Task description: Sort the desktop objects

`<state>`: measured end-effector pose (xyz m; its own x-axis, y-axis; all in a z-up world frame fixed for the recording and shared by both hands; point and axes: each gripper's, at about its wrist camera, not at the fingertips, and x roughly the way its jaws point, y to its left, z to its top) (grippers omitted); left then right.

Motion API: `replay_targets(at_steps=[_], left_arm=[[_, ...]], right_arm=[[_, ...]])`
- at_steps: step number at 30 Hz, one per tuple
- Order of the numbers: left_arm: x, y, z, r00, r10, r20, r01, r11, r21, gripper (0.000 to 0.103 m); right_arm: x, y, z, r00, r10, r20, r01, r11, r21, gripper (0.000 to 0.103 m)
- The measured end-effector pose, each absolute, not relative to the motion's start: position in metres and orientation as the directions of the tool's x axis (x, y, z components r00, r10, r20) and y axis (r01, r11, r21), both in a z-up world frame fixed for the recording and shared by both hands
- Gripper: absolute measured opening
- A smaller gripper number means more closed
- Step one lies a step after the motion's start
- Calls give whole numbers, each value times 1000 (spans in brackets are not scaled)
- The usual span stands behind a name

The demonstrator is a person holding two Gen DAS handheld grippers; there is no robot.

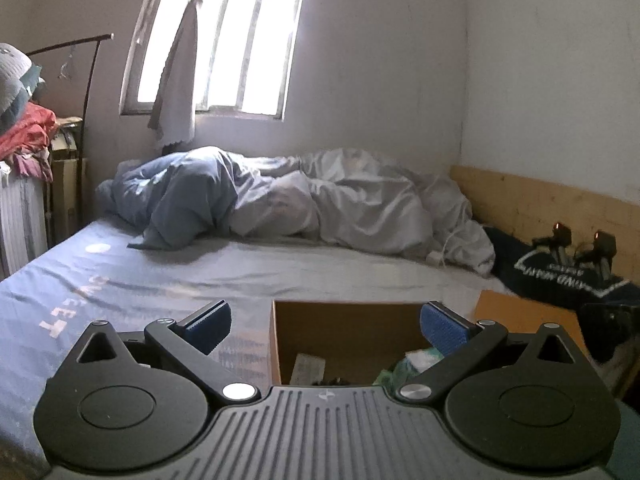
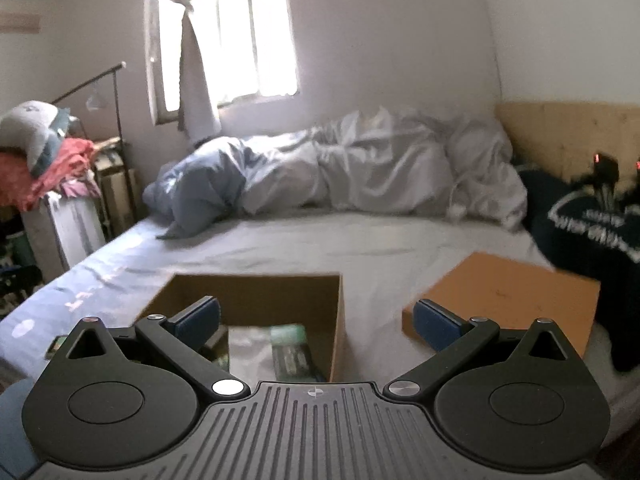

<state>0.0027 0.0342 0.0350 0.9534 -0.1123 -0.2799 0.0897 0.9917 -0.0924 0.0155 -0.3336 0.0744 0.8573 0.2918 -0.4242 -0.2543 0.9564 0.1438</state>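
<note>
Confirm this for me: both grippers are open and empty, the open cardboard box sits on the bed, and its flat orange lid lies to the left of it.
One thing is wrong: the flat orange lid lies to the right of the cardboard box, not the left, as the right wrist view shows. The rest holds: the left gripper and right gripper are open and empty, and the box sits on the bed.

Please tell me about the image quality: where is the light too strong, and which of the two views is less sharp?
Left wrist view: the window is blown out to white, the bed is fairly sharp, and the fisheye bends the window frame. Right wrist view: the window glares too, and the whole picture is softer, with smeared edges on the open cardboard box and the dark bag.
</note>
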Motion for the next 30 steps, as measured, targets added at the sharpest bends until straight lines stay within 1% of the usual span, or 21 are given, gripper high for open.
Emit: replay_targets(at_steps=[3, 6, 10, 13, 16, 30], left_arm=[[2, 33, 29, 951, -118, -286, 97, 992, -85, 103], [-1, 33, 19, 957, -127, -262, 106, 990, -94, 103], [7, 36, 18, 943, -118, -311, 83, 989, -123, 103], [9, 38, 20, 936, -115, -334, 79, 990, -121, 103], [7, 38, 8, 924, -113, -364, 78, 991, -110, 103], [9, 36, 2, 916, -124, -382, 95, 991, -94, 103]], right_arm=[[16, -333, 58, 844, 290, -451, -257, 957, 135, 103], [17, -331, 44, 834, 284, -473, -254, 959, 128, 103], [19, -327, 33, 821, 297, -488, -264, 955, 137, 103], [19, -324, 30, 814, 307, -492, -272, 951, 145, 103], [17, -320, 27, 809, 313, -497, -277, 950, 147, 103], [28, -327, 24, 792, 308, -527, -261, 951, 163, 103]])
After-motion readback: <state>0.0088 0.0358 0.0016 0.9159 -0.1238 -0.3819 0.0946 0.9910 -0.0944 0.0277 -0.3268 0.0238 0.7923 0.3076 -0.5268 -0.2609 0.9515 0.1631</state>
